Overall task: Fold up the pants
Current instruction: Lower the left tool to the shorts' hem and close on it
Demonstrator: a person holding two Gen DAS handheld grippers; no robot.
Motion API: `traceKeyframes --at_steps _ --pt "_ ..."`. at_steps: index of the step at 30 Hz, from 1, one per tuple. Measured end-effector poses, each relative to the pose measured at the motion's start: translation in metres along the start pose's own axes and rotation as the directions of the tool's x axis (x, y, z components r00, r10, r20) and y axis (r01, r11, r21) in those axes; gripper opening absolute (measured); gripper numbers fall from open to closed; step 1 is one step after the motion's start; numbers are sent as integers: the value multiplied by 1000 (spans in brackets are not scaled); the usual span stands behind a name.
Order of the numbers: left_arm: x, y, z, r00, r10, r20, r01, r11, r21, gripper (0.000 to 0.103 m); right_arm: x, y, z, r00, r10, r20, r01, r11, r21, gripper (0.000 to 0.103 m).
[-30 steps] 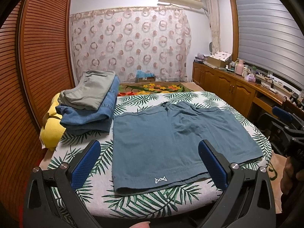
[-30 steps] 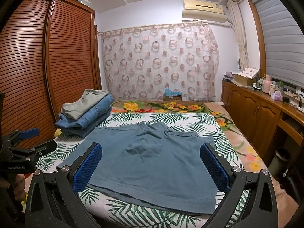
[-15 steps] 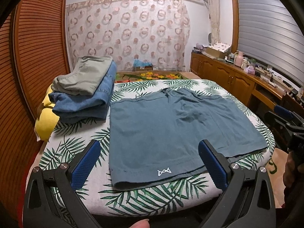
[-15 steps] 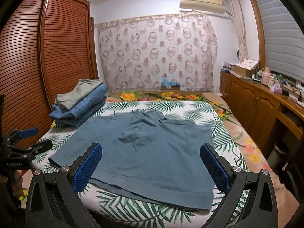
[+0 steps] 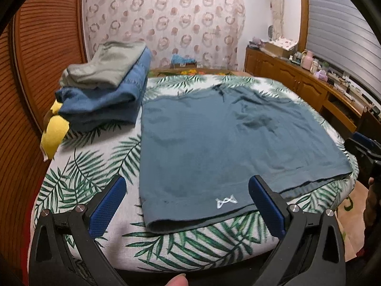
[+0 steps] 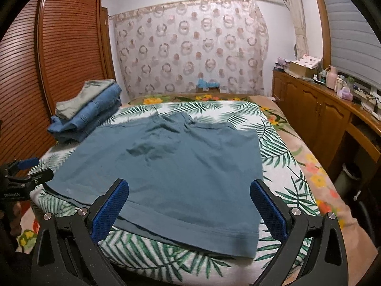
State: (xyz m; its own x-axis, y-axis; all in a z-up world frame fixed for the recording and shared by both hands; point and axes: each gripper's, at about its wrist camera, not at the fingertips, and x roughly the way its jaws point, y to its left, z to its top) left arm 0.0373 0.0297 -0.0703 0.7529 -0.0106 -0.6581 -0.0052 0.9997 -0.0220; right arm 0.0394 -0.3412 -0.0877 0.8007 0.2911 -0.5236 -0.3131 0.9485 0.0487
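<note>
Teal-blue shorts (image 5: 221, 143) lie spread flat on the leaf-print bed (image 5: 90, 166), leg hems toward me, a small white logo (image 5: 226, 202) on the near left leg. In the right wrist view the same shorts (image 6: 171, 166) fill the middle of the bed. My left gripper (image 5: 187, 194) hovers open just above the near left hem, nothing between its blue pads. Over the near right hem my right gripper (image 6: 189, 197) is open too, holding nothing. The left gripper (image 6: 21, 174) also shows at the left edge of the right wrist view.
A stack of folded clothes (image 5: 104, 88), grey on blue denim, sits at the bed's far left beside a yellow item (image 5: 53, 133). A wooden louvred wardrobe (image 6: 59, 66) stands left; a low wooden cabinet (image 6: 316, 119) with bottles runs along the right wall. A floral mat (image 6: 316, 178) lies right.
Both grippers have moved forward and lower toward the near hems of the shorts; the shorts now fill more of each view. Both stay open.
</note>
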Motion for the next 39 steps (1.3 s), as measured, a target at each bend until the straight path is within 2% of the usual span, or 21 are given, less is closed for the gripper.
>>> traceKeyframes --at_steps 2,6,10,21,24,26,29,34,36,39 --pt "6 3 -2 1000 15 -21 -15 1000 0 103 1 -4 -1 1000 -14 -12 14 1000 0 100" --pt "16 10 -7 999 19 -50 -20 1000 -13 103 4 -11 3 999 9 -54 -7 999 45 96" --pt "23 17 -11 997 15 -77 -17 1000 -26 103 3 -14 9 997 -15 -79 19 999 43 92" --pt "16 41 -18 998 -19 -67 15 999 -50 102 0 2 8 993 -19 -115 21 1000 10 91" --pt "14 46 -19 997 -48 -66 44 997 -64 94 -2 7 5 991 -24 -129 23 1000 -8 91" --pt "13 48 -21 996 -64 -68 59 996 -65 82 -2 6 0 990 -31 -138 29 999 -18 91" --pt "11 46 -24 994 -79 -71 74 995 -62 71 -8 9 -1 992 -39 -123 36 999 -32 91" --pt "7 43 -32 993 -92 -77 88 994 -64 68 -12 9 -2 993 -28 -118 23 999 -41 91" --pt "5 44 -33 993 -95 -72 90 994 -67 62 -16 9 -1 993 -3 -117 -2 999 -39 91" --pt "6 46 -32 993 -99 -69 94 993 -74 48 -15 12 2 995 6 -103 -12 998 -58 91"
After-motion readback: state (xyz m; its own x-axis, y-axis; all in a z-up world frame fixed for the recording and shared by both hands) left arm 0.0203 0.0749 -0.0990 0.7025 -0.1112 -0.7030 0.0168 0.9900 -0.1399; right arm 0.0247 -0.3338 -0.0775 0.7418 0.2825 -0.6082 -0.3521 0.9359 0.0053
